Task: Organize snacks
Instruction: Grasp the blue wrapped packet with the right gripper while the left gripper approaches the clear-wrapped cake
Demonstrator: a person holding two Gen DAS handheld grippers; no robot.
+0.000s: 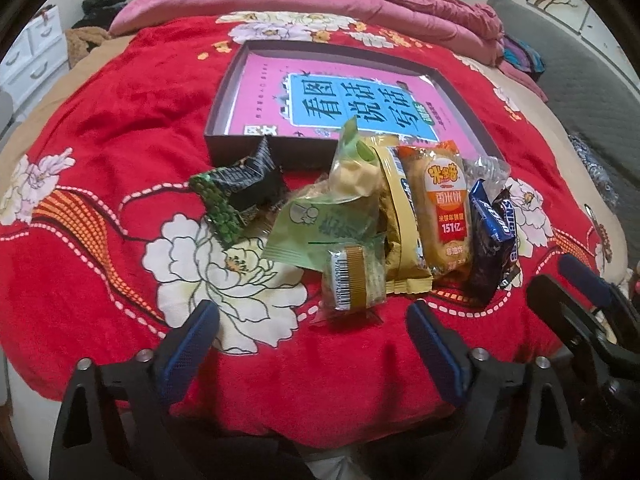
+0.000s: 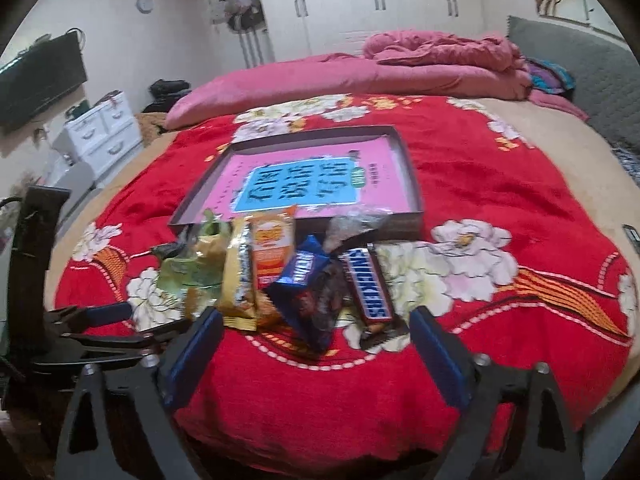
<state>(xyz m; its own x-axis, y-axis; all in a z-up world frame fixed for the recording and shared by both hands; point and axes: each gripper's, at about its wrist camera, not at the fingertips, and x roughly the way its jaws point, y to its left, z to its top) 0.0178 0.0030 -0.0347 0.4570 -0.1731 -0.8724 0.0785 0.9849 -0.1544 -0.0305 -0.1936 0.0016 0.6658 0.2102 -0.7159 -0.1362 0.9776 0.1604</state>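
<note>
A pile of wrapped snacks lies on the red flowered blanket in front of a shallow dark box with a pink book inside. I see a green-black packet, a light green packet, a gold packet, an orange rice cracker pack and a Snickers bar. My left gripper is open, just short of the pile. My right gripper is open, near the Snickers bar and a blue packet.
Pink bedding lies at the far end of the bed. A grey headboard stands at the right. White drawers and a wall TV are at the left. The left gripper also shows in the right wrist view.
</note>
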